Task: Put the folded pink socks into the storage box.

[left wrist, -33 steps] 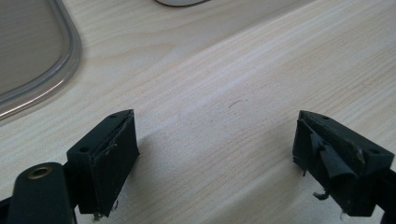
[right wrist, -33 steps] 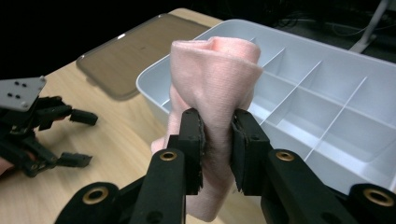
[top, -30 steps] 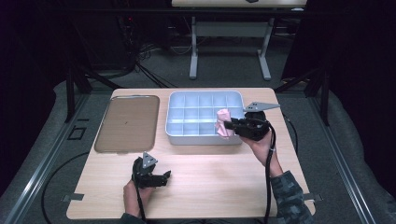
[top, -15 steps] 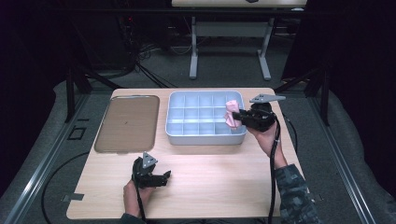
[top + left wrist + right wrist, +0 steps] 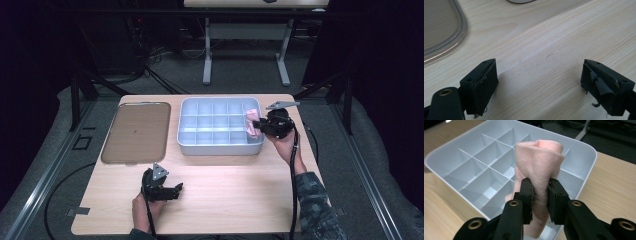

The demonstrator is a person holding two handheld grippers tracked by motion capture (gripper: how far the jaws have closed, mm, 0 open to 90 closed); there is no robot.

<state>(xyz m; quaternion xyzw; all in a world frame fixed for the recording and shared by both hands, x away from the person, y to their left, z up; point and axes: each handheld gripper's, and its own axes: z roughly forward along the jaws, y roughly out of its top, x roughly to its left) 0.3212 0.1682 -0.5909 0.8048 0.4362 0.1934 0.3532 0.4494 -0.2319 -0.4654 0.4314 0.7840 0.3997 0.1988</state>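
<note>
Right tongs (image 5: 540,200) are pinching a rolled pink cloth (image 5: 537,170), pads squeezed on its middle, upper end bunched above the jaws, lower end hanging below them. In the high view the right tongs (image 5: 256,124) hold that pink cloth (image 5: 251,122) over the right-hand column of the grey divider tray (image 5: 186,145), just inside its right wall.

Left tongs (image 5: 172,190) are spread wide with nothing between them, parked on the bench (image 5: 225,195) in front of the tray and off to its left. The left gripper view confirms it: bare wood between the two pads (image 5: 484,85).

Progress, my read: pick is done, carry is done, the drop is not. Cloth is clamped and off the tray floor, so what's left is to lower it into one cell and let go. All the cells I can see look empty, so this would be the first item in.

A flat brown lid (image 5: 135,131) lies left of the tray, separate from it. Probably closes the tray later, but that's a guess.

Hard to make out:
- Which cell is the target. Cloth spans the right column, hiding the cells behind it; can't tell middle from far row.
- Whether the hanging end already touches a divider or the floor: the jaws cover it.
- Near-right corner of the tray is cut off behind the tongs in the right gripper view.
- Lid edge (image 5: 461,32) is only partly in frame in the left gripper view.
</note>
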